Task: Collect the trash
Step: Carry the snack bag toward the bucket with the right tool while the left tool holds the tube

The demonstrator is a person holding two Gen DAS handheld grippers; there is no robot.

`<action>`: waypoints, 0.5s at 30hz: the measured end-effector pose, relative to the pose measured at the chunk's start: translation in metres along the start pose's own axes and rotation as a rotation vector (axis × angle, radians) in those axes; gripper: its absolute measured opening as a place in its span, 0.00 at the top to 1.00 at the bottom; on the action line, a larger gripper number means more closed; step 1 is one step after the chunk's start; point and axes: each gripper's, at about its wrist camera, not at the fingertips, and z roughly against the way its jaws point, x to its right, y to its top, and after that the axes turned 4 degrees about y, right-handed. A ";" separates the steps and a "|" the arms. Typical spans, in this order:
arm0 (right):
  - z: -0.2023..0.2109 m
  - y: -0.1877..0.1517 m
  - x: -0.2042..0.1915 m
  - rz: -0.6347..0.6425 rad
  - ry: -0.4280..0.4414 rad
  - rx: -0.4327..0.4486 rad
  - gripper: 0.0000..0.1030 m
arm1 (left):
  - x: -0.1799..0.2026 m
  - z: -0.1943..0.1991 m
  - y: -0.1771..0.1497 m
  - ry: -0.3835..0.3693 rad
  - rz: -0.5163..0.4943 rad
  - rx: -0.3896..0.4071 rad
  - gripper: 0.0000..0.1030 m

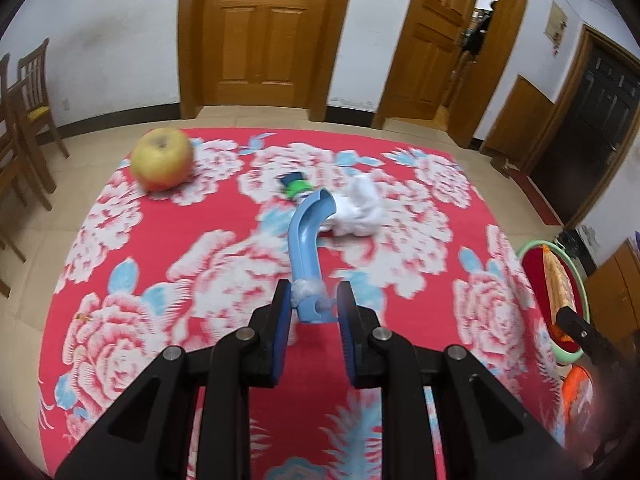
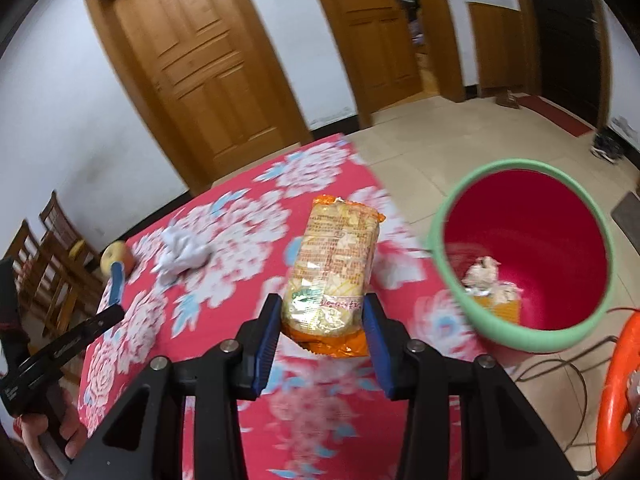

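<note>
My left gripper [image 1: 313,303] is shut on the end of a curved blue plastic piece [image 1: 308,240] and holds it above the red floral tablecloth [image 1: 200,320]. A crumpled white tissue [image 1: 362,210] and a small green and blue item [image 1: 297,187] lie beyond it. My right gripper [image 2: 322,314] is shut on an orange noodle packet [image 2: 334,268], held upright near the table's right edge. The green bin with a red inside [image 2: 524,256] stands on the floor to the right, with crumpled trash [image 2: 486,280] in it. The tissue also shows in the right wrist view [image 2: 182,256].
A yellow-red apple [image 1: 162,164] sits at the table's far left. Wooden chairs [image 1: 24,120] stand left of the table. An orange stool [image 2: 618,392] and cables lie by the bin. Wooden doors [image 1: 264,32] line the far wall.
</note>
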 end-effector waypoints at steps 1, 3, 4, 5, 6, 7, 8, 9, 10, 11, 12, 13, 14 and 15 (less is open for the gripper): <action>0.003 0.001 0.006 -0.009 -0.009 0.005 0.57 | 0.007 0.001 0.000 -0.010 -0.009 -0.001 0.79; 0.008 0.003 0.020 -0.030 -0.027 0.015 0.57 | 0.017 0.001 0.000 -0.019 -0.026 -0.003 0.79; 0.010 0.003 0.027 -0.042 -0.036 0.018 0.57 | 0.025 0.001 0.000 -0.024 -0.038 -0.006 0.79; 0.012 0.004 0.036 -0.055 -0.047 0.021 0.57 | 0.030 0.001 -0.001 -0.027 -0.048 -0.006 0.79; 0.013 0.004 0.043 -0.066 -0.056 0.023 0.57 | 0.035 0.001 -0.001 -0.028 -0.057 -0.007 0.79; 0.014 0.005 0.049 -0.075 -0.063 0.025 0.57 | 0.043 0.001 -0.001 -0.030 -0.070 -0.008 0.79; 0.015 0.005 0.055 -0.084 -0.070 0.027 0.57 | 0.047 0.001 -0.002 -0.030 -0.078 -0.009 0.79; 0.016 0.005 0.061 -0.094 -0.078 0.030 0.57 | 0.053 0.000 -0.002 -0.030 -0.089 -0.012 0.79; 0.017 0.005 0.069 -0.107 -0.086 0.032 0.57 | 0.059 -0.001 -0.002 -0.032 -0.098 -0.017 0.79; 0.018 0.006 0.076 -0.117 -0.092 0.033 0.57 | 0.065 -0.002 -0.003 -0.033 -0.106 -0.020 0.79; 0.019 0.006 0.082 -0.126 -0.098 0.034 0.57 | 0.070 -0.003 -0.004 -0.032 -0.113 -0.022 0.79; 0.019 0.006 0.088 -0.132 -0.104 0.035 0.57 | 0.076 -0.004 -0.004 -0.031 -0.123 -0.025 0.79; 0.019 0.007 0.094 -0.140 -0.112 0.034 0.57 | 0.082 -0.005 -0.005 -0.032 -0.131 -0.027 0.79; 0.019 0.007 0.099 -0.147 -0.117 0.033 0.57 | 0.086 -0.006 -0.006 -0.033 -0.137 -0.029 0.79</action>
